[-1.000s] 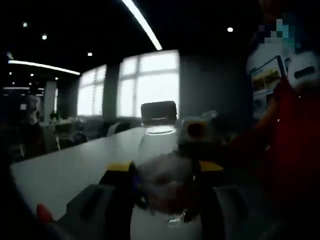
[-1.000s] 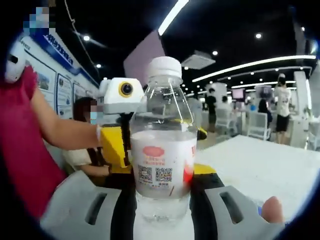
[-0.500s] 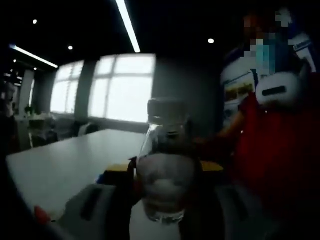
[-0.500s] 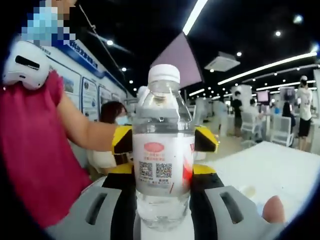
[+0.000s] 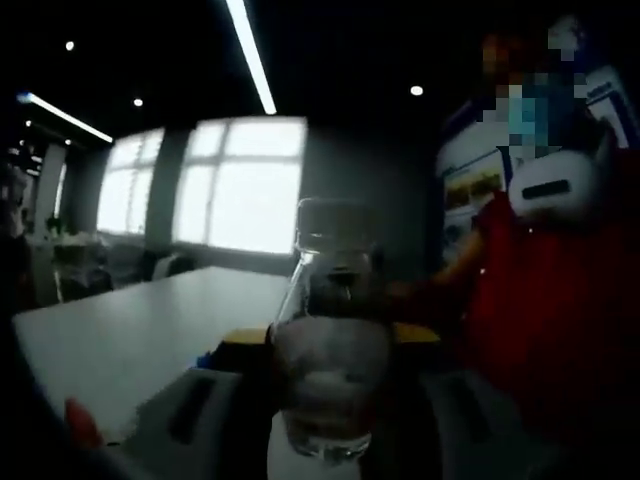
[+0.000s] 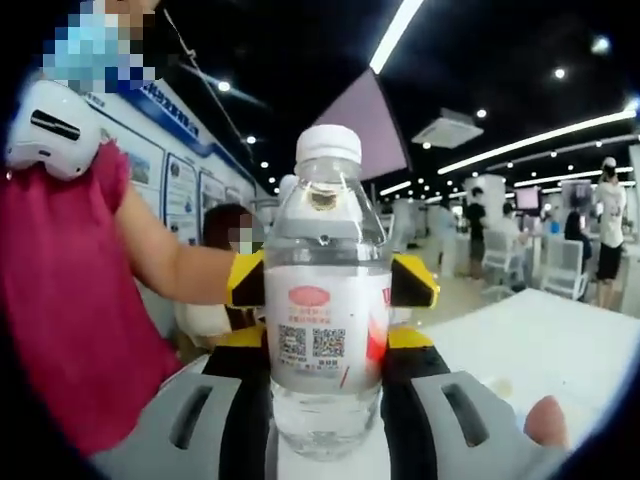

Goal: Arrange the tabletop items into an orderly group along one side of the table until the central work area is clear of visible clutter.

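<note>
In the right gripper view, a person in a red short-sleeved top (image 6: pixel 60 300) stands at the far left, one bare arm (image 6: pixel 165 262) reaching toward the centre. Beyond that arm a seated person (image 6: pixel 222 300) is partly in sight against a wall of display boards (image 6: pixel 185 185). At the centre a clear plastic water bottle (image 6: pixel 326 300), upright with a white cap and a white label bearing a red mark and two square codes, stands between the jaws of the right gripper (image 6: pixel 325 400), whose black inner faces press both sides of the bottle's lower body, closed on it. Just behind the bottle the yellow-and-black jaw tips of the left gripper (image 6: pixel 330 280) flank it at label height, apparently clamped on it too. To the right a white table (image 6: pixel 530 345) stretches away toward people standing in a bright hall (image 6: pixel 560 220).

In the dim left gripper view, the white table (image 5: pixel 130 330) fills the left, with large bright windows (image 5: pixel 240 185) beyond. At the centre the same water bottle (image 5: pixel 330 340) rises upright between the jaws of the left gripper (image 5: pixel 330 400), which close against its sides. To the right stands the person's red top (image 5: pixel 550 310).
</note>
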`<state>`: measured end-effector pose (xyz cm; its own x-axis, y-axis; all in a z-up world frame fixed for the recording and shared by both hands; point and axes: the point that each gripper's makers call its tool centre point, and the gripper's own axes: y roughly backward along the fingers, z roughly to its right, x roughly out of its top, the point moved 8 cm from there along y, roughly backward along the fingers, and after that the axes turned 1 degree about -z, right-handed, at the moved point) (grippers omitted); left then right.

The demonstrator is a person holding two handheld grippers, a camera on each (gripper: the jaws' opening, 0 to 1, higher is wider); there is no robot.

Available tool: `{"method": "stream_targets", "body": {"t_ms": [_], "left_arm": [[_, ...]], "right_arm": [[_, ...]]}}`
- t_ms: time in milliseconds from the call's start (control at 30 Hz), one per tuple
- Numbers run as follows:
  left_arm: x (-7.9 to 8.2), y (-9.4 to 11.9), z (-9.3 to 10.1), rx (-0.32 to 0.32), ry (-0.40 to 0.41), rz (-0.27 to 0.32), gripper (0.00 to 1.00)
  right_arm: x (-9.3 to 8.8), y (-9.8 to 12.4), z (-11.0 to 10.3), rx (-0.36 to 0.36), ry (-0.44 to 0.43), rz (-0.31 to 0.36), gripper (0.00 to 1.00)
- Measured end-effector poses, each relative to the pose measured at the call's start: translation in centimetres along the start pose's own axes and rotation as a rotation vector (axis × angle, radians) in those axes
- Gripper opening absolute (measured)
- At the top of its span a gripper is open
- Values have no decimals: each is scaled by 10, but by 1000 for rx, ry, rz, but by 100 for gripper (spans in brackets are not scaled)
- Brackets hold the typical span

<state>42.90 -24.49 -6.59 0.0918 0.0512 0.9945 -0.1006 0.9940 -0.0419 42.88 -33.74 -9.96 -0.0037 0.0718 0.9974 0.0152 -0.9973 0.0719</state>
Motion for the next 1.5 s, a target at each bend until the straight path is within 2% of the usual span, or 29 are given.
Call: {"method": "stream_targets", "body": {"t_ms": [100, 233, 467, 533, 600, 733, 867, 967, 1167, 1267, 1400, 1500], "left_arm": [[-1, 6, -4, 16, -5, -20, 39], [0, 21, -10, 45, -10, -31, 39], [-2, 54, -19, 109, -17, -50, 39], [-5, 66, -23, 135, -10, -64, 39], [-7, 77, -28, 160, 3, -55, 39], [-9, 94, -38, 177, -6, -66, 39], [-6, 108, -58, 177, -34, -91, 39], [-5, 117, -78, 171, -49, -110, 40], [-11, 132, -114, 160, -66, -89, 40], [-17, 136, -132, 160, -74, -109, 40], [-34, 146, -162, 160, -58, -142, 40], [-49, 152, -180, 160, -42, -142, 40]], "right_arm": [[-2, -8, 4, 5, -3, -45, 43], [0, -23, 13, 21, -7, -70, 43], [0, -54, 25, 61, -36, -64, 43], [0, -61, 30, 58, -39, -64, 46], [-1, -72, 33, 63, -25, -74, 40], [-5, -91, 43, 70, -11, -88, 40], [-4, -108, 63, 72, 31, -83, 40], [-5, -120, 82, 62, 59, -103, 39], [-13, -137, 117, 57, 74, -93, 39], [-23, -146, 136, 50, 86, -108, 39], [-41, -159, 161, 48, 76, -143, 39], [-54, -166, 175, 40, 66, -170, 39]]}}
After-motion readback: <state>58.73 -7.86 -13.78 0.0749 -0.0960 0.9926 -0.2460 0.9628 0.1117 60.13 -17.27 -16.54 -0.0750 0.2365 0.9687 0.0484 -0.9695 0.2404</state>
